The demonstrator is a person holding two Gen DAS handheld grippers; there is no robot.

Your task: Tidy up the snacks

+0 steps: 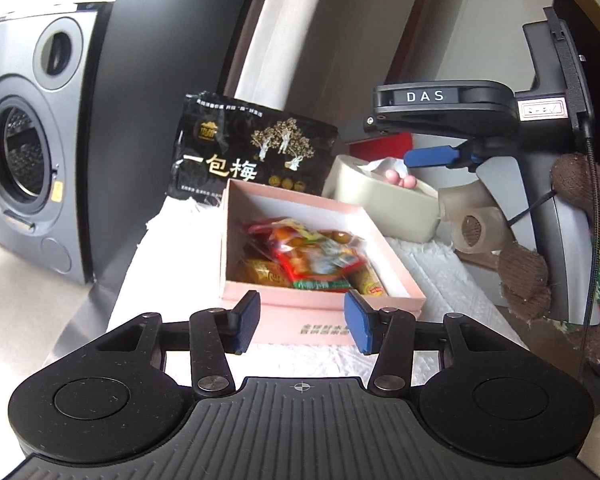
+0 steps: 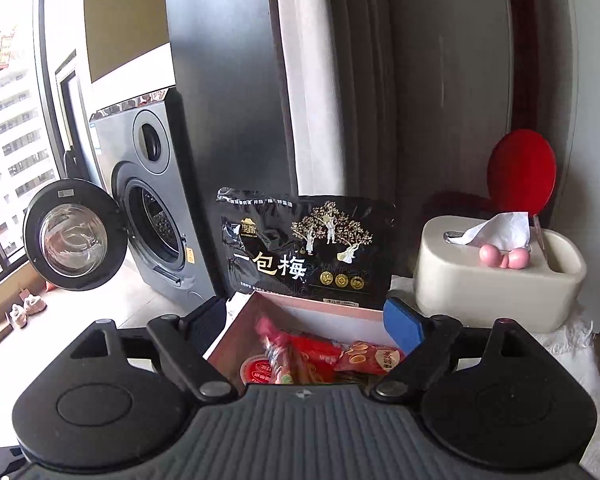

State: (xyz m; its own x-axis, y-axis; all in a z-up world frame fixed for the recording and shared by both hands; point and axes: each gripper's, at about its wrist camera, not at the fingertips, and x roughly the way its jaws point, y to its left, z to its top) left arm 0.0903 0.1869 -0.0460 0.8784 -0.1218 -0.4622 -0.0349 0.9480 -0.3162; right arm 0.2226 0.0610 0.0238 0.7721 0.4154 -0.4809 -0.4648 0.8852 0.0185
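Observation:
An open pink box [image 1: 324, 314] [image 2: 332, 314] sits on a white cloth, with several snack packets [image 1: 312, 256] [image 2: 300, 356] in red, yellow and orange wrappers inside. A large black plum bag [image 1: 252, 152] [image 2: 308, 248] stands upright behind the box's far wall. My left gripper [image 1: 304, 320] is open just in front of the box's near wall, with nothing between its blue pads. My right gripper [image 2: 306, 326] [image 1: 392, 144] is open wide above the box and holds nothing. In the left wrist view it hovers at the right over the tissue box, held by a gloved hand [image 1: 580, 184].
A cream tissue box [image 1: 384, 204] [image 2: 496, 292] with a pink ornament stands right of the pink box on the white cloth [image 1: 452, 276]. A grey washing machine [image 1: 28, 160] [image 2: 156, 216] with its door swung open stands on the floor to the left. A red round object [image 2: 522, 172] is behind the tissue box.

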